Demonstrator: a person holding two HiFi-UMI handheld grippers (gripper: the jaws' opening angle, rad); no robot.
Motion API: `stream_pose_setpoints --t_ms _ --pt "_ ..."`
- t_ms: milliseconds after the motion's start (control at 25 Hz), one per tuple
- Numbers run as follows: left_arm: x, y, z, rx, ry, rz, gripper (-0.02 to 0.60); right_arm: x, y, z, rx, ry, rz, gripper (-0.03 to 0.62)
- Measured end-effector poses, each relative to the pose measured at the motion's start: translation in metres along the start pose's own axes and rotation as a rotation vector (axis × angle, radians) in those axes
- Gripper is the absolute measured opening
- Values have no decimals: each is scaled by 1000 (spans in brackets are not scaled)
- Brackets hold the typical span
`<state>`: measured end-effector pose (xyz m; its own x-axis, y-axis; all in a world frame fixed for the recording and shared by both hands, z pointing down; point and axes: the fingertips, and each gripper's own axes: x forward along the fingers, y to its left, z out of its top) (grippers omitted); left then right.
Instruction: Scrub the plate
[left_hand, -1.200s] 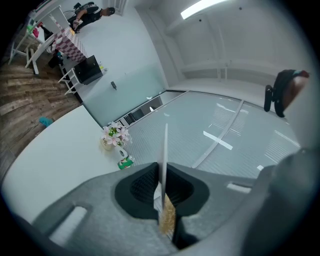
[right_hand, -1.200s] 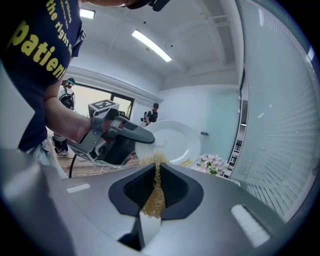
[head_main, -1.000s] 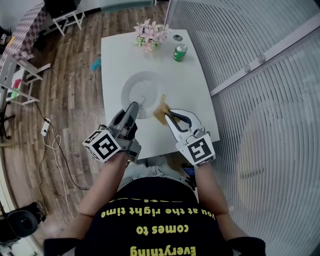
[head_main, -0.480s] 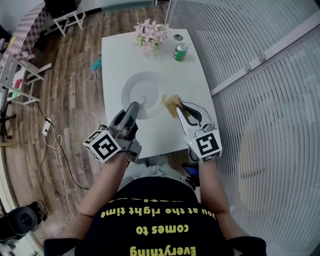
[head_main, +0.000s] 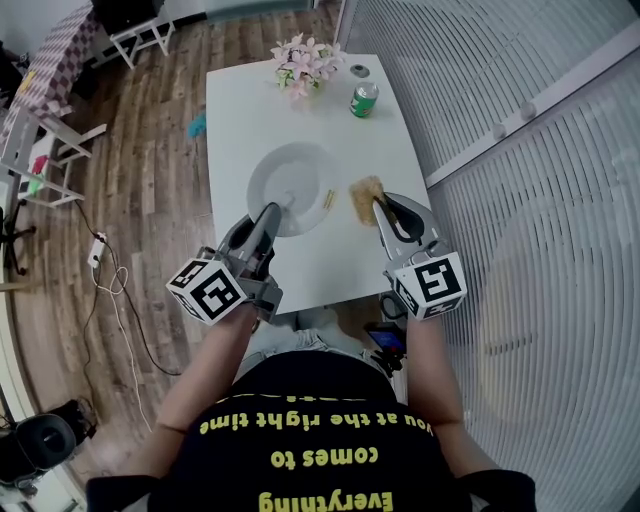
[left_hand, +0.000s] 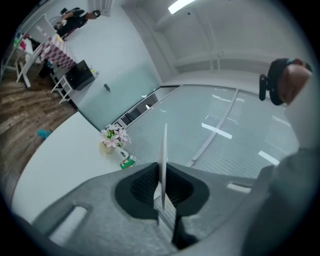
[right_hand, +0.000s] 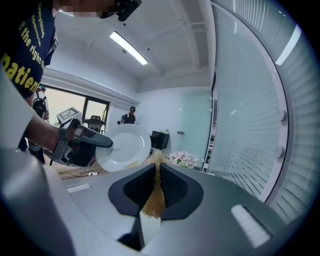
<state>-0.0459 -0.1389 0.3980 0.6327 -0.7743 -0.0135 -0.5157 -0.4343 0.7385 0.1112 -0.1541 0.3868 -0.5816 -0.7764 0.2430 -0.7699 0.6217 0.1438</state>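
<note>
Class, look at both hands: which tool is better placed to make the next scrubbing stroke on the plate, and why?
Right. The right tool is shut on the scrubbing pad, beside the plate. The left tool is shut on the plate's rim, so it probably just steadies it.

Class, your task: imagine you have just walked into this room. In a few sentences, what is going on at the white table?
A person stands at a white table with a gripper in each hand. The left claw is shut on the rim of a white plate, which it holds up off the table. The right claw is shut on a tan scrubbing pad, which is just right of the plate and not touching it. Flowers and a green can stand at the far end.
</note>
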Motion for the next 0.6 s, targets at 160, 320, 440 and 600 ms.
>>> stream_pose_setpoints --t_ms 160,320,440,600 --pt "2 -8 -2 204 46 9 17 -2 -3 3 19 -17 -3 29" --pt "2 -9 -6 304 76 11 17 -5 -4 5 17 -21 -9 29" --pt "2 -12 -10 484 118 27 17 -7 -6 6 17 -22 -14 29" --pt "4 -14 -14 657 166 35 17 -8 -7 5 22 -23 -19 29"
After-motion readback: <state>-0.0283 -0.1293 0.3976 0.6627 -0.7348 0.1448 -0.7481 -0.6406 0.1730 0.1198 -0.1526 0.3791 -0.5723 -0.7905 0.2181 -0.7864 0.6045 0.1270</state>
